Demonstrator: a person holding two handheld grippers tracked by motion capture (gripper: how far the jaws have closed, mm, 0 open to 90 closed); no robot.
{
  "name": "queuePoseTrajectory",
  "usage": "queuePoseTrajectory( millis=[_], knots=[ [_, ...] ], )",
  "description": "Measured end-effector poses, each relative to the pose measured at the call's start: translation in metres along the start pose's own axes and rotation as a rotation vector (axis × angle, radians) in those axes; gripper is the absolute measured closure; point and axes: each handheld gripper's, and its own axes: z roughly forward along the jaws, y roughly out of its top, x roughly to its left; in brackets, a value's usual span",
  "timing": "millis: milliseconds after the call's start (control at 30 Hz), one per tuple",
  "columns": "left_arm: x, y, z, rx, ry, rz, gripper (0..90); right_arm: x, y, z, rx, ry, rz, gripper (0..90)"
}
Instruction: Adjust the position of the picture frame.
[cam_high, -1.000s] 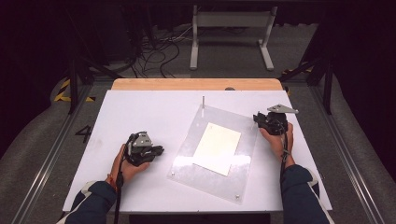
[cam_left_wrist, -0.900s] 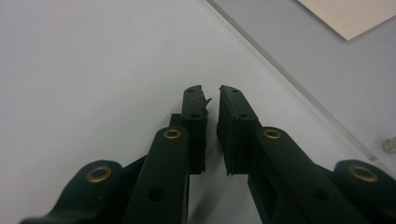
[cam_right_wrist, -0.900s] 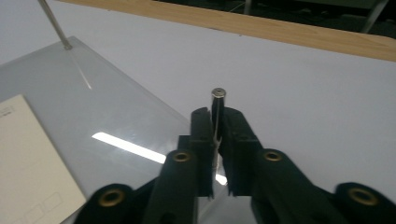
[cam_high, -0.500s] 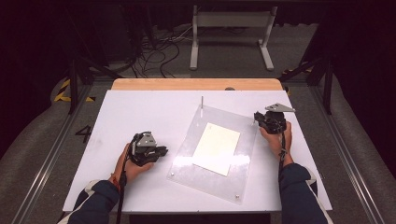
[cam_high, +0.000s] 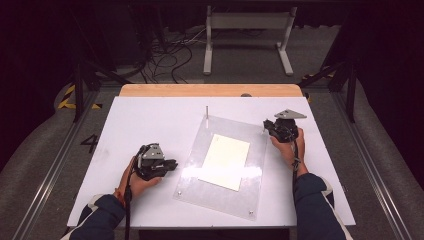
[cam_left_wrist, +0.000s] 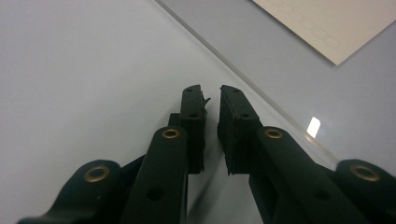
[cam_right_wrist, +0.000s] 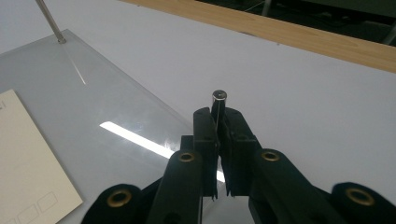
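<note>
One white rectangular worktop (cam_high: 150, 120) carries a clear acrylic plate (cam_high: 235, 197) at centre frame, a cream paper sheet (cam_high: 225, 160) on it. At the plate's upper-right corner the right claw (cam_right_wrist: 218, 122) has just closed on a thin upright metal pin (cam_right_wrist: 218, 100). The left claw (cam_left_wrist: 212, 100), lower left, stands slightly apart, empty.

The bench (cam_high: 150, 120) is brightly lit while the room behind is dark. Glare lies on the clear plate (cam_right_wrist: 135, 135) left of the right gripper (cam_right_wrist: 218, 126), whose near jaws are blurred.
</note>
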Motion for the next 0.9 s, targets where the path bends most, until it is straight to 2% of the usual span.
queuePoseTrajectory(
  millis=[33, 133, 433, 700, 900],
  knots=[
    [-0.001, -0.001, -0.001, 0.004, 0.0, 0.009, 80.4, 0.003, 0.001, 0.001, 0.004, 0.011, -0.016, 85.7],
    [-0.002, -0.002, -0.002, 0.004, 0.005, 0.011, 80.4, 0.005, 0.002, 0.002, 0.006, 0.021, -0.023, 85.7],
    [0.0, -0.005, -0.004, -0.002, -0.01, -0.001, 80.3, 0.01, 0.004, 0.004, 0.015, 0.035, -0.04, 85.7],
    [-0.001, -0.007, -0.007, -0.002, -0.008, -0.002, 79.5, 0.021, 0.007, 0.007, 0.021, 0.052, -0.056, 85.7],
    [-0.001, -0.013, -0.013, -0.002, -0.002, -0.026, 78.4, 0.029, 0.01, 0.011, 0.021, 0.06, -0.06, 85.6]
  ],
)
